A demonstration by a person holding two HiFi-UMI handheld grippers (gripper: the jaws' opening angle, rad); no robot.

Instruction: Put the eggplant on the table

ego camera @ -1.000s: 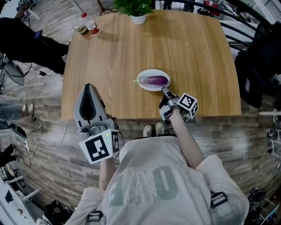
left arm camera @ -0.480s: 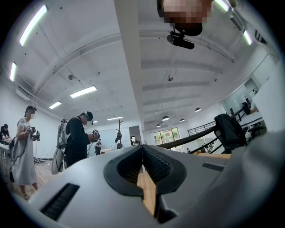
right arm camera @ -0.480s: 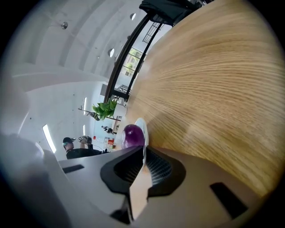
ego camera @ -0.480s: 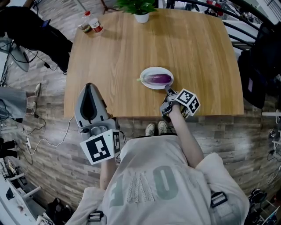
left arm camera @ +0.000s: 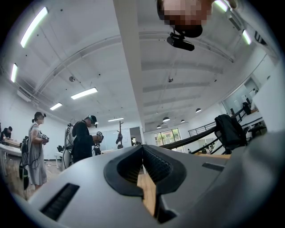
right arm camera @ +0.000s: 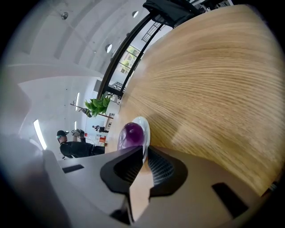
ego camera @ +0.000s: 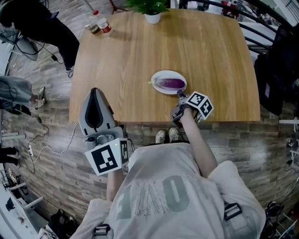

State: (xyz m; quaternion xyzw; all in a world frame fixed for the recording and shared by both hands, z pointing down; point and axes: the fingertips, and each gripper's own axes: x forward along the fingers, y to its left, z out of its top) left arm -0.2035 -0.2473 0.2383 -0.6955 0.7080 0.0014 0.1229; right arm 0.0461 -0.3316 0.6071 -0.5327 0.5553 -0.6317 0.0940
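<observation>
Resting on a white plate [ego camera: 159, 74] on the table [ego camera: 121, 60], the eggplant [ego camera: 170, 83] lies just beyond the right gripper [ego camera: 179, 94], whose jaws are pressed together on nothing. The left gripper [ego camera: 95, 92], likewise closed, hovers at the near edge. A potted plant [ego camera: 148, 8] and bottles [ego camera: 97, 26] stand well apart.

My left gripper [ego camera: 95, 93] is held close in front of my body and tilted upward, its jaws pressed together with nothing between them. My right arm [ego camera: 196, 140] stretches forward, and my right gripper [ego camera: 179, 94] points ahead and down, jaws likewise together, empty.
</observation>
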